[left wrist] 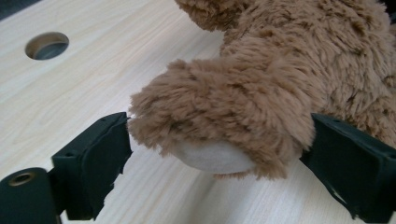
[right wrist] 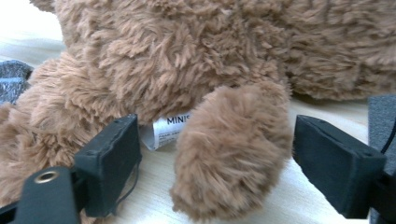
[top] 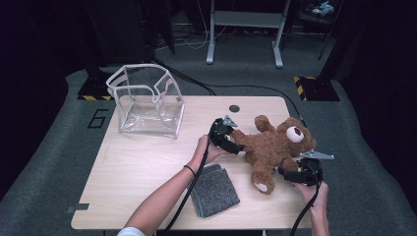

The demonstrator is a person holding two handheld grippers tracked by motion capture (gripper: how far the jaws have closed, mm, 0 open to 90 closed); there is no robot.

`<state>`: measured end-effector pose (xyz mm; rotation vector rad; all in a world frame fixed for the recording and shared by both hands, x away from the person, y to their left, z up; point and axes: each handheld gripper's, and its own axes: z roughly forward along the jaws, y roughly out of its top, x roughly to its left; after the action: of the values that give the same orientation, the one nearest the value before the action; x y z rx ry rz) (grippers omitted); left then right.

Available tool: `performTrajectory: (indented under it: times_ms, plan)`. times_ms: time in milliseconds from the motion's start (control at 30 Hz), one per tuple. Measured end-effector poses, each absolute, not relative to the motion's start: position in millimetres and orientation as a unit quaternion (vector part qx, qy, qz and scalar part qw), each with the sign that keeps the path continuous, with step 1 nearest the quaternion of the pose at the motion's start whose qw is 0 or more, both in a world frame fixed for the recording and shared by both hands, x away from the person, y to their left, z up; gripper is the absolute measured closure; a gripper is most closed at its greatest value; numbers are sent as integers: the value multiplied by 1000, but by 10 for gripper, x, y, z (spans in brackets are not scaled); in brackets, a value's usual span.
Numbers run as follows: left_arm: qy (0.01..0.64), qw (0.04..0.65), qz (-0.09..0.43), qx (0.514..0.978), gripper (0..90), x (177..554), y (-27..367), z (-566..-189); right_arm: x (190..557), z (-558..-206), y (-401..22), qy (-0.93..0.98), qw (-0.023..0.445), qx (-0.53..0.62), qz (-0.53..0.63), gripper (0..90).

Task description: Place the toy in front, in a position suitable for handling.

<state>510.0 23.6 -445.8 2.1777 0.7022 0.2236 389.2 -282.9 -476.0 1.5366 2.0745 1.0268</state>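
my left gripper has the teddy bear so close that the frame cuts off everything past the paw between my jaws; its head and far limbs run out of the left gripper view. whether my pads actually press the fur there, i cannot tell. ahead of my right gripper, a limb stands between the jaws and hides most of the white label behind it, so i read only a few letters. in the high view the bear's body covers my right gripper's jaw tips, and my forearms are cut off at the bottom edge.
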Motion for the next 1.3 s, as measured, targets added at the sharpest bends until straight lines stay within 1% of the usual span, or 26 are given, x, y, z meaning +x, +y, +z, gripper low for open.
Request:
performTrajectory:
  times_ms: [33, 67, 100, 133, 233, 267, 300, 333, 367, 400, 433, 533, 600, 800, 833, 933, 1033, 1067, 1167, 1233, 1300]
  plan:
    - [277, 411, 86, 865, 154, 5106, 239, -4464, 3893, -4757, -2818, 735, 180, 542, 365, 176]
    - [278, 413, 86, 863, 205, 5115, 235, -4475, 3910, -4752, -2798, 738, 184, 539, 363, 217]
    - [277, 414, 85, 863, 205, 5116, 234, -4480, 3910, -4752, -2798, 738, 184, 539, 363, 217]
    - [277, 414, 87, 863, 230, 5117, 231, -4484, 3915, -4749, -2791, 739, 183, 538, 363, 234]
    - [277, 420, 85, 860, 257, 5122, 235, -4495, 3937, -4746, -2757, 740, 185, 536, 362, 342]
    - [276, 419, 85, 861, 283, 5123, 228, -4507, 3958, -4757, -2750, 744, 182, 533, 360, 417]
    - [276, 419, 85, 861, 298, 5123, 228, -4507, 3958, -4757, -2750, 744, 182, 533, 360, 417]
    - [277, 416, 86, 862, 298, 5124, 223, -4516, 3964, -4761, -2746, 743, 182, 534, 359, 446]
    - [276, 416, 84, 862, 317, 5125, 223, -4519, 3968, -4766, -2742, 741, 183, 536, 360, 468]
    - [278, 417, 86, 861, 322, 5126, 222, -4522, 3970, -4767, -2741, 741, 180, 537, 359, 473]
    - [279, 418, 87, 860, 332, 5130, 221, -4523, 3973, -4770, -2741, 741, 181, 538, 358, 473]
    - [280, 418, 88, 860, 345, 5135, 221, -4531, 3977, -4765, -2765, 739, 179, 538, 364, 428]
    - [281, 418, 90, 859, 360, 5139, 223, -4534, 3967, -4737, -2793, 732, 177, 543, 372, 371]
    - [282, 417, 91, 859, 449, 5146, 223, -4543, 3995, -4631, -2879, 727, 182, 544, 377, 313]
    - [283, 417, 91, 859, 470, 5148, 222, -4547, 4011, -4620, -2889, 728, 183, 546, 373, 288]
    - [287, 418, 90, 857, 502, 5163, 234, -4561, 4030, -4567, -2953, 719, 190, 551, 379, 270]
    - [289, 419, 89, 856, 527, 5175, 248, -4569, 4060, -4504, -3026, 708, 197, 559, 384, 229]
    - [288, 420, 90, 856, 544, 5177, 249, -4571, 4093, -4481, -3048, 708, 198, 562, 381, 202]
    - [286, 417, 92, 858, 565, 5173, 248, -4565, 4123, -4468, -3052, 711, 191, 561, 378, 191]
    - [284, 417, 94, 858, 588, 5170, 242, -4566, 4149, -4474, -3035, 714, 172, 561, 380, 181]
    - [283, 416, 96, 859, 601, 5167, 242, -4565, 4183, -4495, -3005, 720, 171, 560, 373, 177]
